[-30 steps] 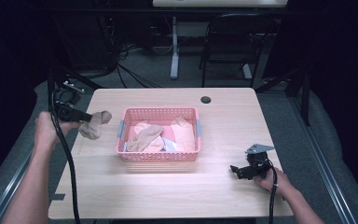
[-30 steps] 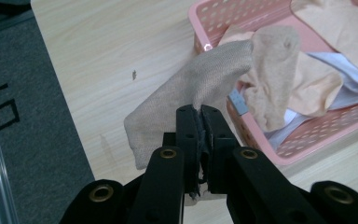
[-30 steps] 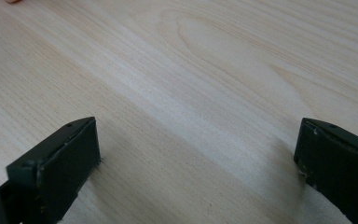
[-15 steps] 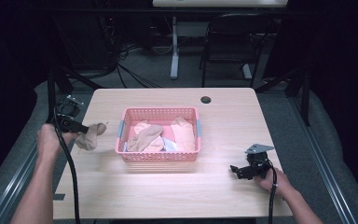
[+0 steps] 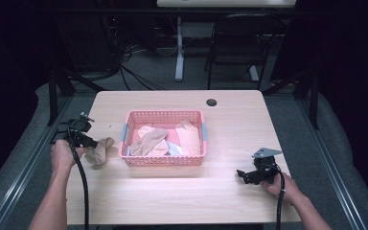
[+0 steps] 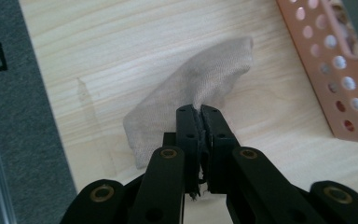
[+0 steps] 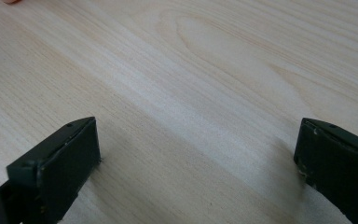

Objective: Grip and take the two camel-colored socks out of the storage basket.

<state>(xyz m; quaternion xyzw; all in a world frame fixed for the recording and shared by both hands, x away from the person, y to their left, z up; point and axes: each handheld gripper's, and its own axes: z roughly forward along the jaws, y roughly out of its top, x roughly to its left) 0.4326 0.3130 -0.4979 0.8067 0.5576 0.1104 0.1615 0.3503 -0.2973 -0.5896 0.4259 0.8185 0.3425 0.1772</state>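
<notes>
Left hand-held gripper (image 6: 199, 112) clamped on beige sock (image 6: 186, 107); sock's pinched fold hidden; right hand-held gripper (image 7: 198, 154) apart.

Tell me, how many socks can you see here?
4, maybe more. One beige sock is pinched in the left gripper, on the table beside the pink basket. Inside it lie a tan sock and two pink socks; others may be buried.

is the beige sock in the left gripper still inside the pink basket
No, the left gripper is shut on the beige sock, which lies on the bare wooden table beside the pink basket, outside its wall.
</notes>
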